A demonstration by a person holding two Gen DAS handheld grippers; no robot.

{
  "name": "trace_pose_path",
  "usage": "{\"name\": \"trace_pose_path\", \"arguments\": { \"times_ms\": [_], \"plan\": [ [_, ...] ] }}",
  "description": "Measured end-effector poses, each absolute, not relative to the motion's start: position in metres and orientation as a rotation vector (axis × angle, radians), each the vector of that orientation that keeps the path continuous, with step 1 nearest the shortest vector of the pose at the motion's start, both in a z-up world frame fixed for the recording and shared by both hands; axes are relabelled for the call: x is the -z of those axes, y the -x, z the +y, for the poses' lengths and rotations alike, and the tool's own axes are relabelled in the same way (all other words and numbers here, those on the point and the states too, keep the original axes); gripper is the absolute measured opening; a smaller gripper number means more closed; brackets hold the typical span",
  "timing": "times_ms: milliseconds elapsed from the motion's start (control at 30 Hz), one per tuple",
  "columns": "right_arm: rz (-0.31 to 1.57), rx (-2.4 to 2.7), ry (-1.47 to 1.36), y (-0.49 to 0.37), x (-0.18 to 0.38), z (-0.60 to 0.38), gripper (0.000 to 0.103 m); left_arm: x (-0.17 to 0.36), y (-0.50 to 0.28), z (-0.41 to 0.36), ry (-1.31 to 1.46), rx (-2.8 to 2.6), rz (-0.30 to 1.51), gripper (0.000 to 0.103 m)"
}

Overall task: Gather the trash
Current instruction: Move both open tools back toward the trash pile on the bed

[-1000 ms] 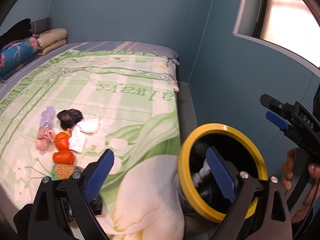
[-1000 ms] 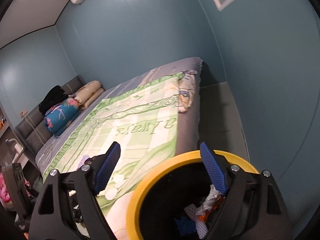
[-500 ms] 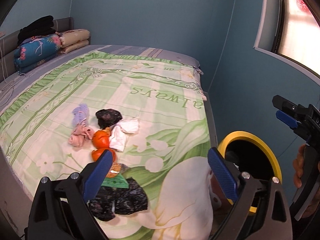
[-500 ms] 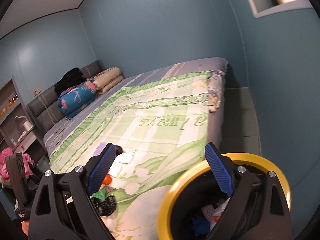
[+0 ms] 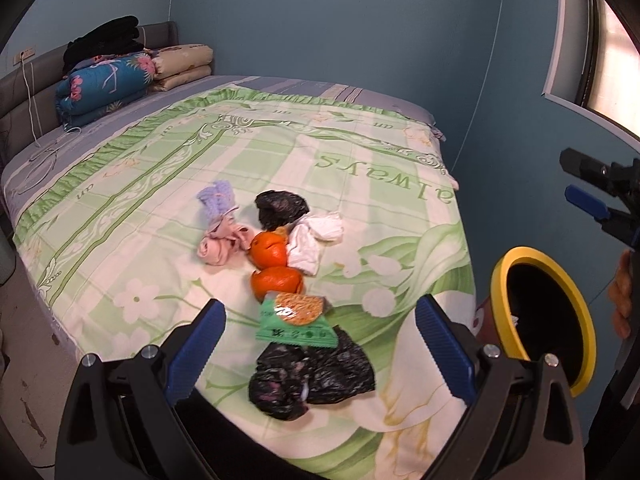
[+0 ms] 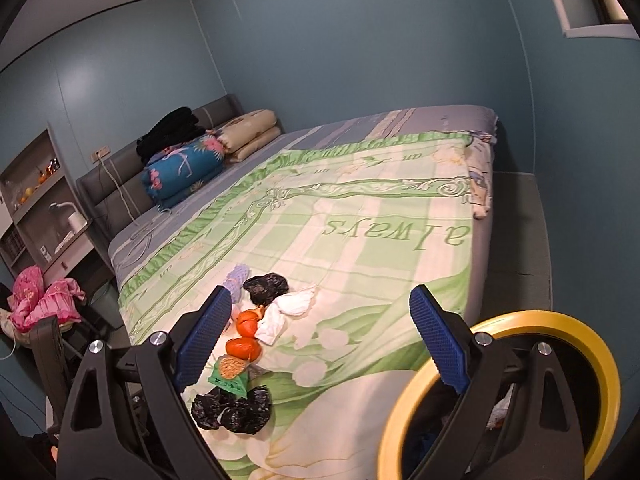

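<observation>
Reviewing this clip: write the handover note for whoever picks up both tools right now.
Left tool: open, empty, over the near end of the trash row.
Right tool: open, empty, beside the yellow-rimmed bin.
On the bedspread: near black bag, green wrapper, two orange peels, white tissue, far black bag, pink and purple wads.
Done: some scraps lie in the bin.
Left: the whole row.

Both wrist cameras look forward and down across the bed (image 5: pixel 360 184) from its foot end. The left view sits nearer the litter pile (image 5: pixel 288 280), with the yellow-rimmed bin (image 5: pixel 540 320) at right. The right view, farther back, shares the pile (image 6: pixel 248 344), bin (image 6: pixel 500 392) and bed (image 6: pixel 360 220).
</observation>
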State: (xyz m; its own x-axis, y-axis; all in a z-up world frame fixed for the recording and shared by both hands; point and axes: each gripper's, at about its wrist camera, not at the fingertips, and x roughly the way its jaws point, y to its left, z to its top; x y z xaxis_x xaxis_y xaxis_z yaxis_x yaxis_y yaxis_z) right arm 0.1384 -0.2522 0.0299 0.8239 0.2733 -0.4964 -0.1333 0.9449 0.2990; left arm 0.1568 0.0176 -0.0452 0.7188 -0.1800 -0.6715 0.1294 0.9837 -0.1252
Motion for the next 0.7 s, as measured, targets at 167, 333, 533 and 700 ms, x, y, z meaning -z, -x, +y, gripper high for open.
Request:
{"name": "trace_pose_path", "arguments": {
  "times_ms": [167, 333, 533, 700],
  "plan": [
    [0.586, -0.244, -0.231, -0.151, -0.024, -0.234, 0.087, 0.059, -0.156, 0.037, 0.093, 0.143, 0.776, 0.092],
    [0.628, -0.272, -0.207, -0.169, -0.013, -0.211, 0.087, 0.075, -0.153, 0.048, 0.105, 0.137, 0.805, 0.092],
    [0.696, -0.296, -0.148, -0.193, 0.003, -0.181, 0.087, 0.094, -0.152, 0.053, 0.130, 0.157, 0.834, 0.092],
    [0.759, -0.313, -0.116, -0.218, 0.023, -0.159, 0.087, 0.110, -0.156, 0.056, 0.173, 0.182, 0.872, 0.092]
  ]
}}
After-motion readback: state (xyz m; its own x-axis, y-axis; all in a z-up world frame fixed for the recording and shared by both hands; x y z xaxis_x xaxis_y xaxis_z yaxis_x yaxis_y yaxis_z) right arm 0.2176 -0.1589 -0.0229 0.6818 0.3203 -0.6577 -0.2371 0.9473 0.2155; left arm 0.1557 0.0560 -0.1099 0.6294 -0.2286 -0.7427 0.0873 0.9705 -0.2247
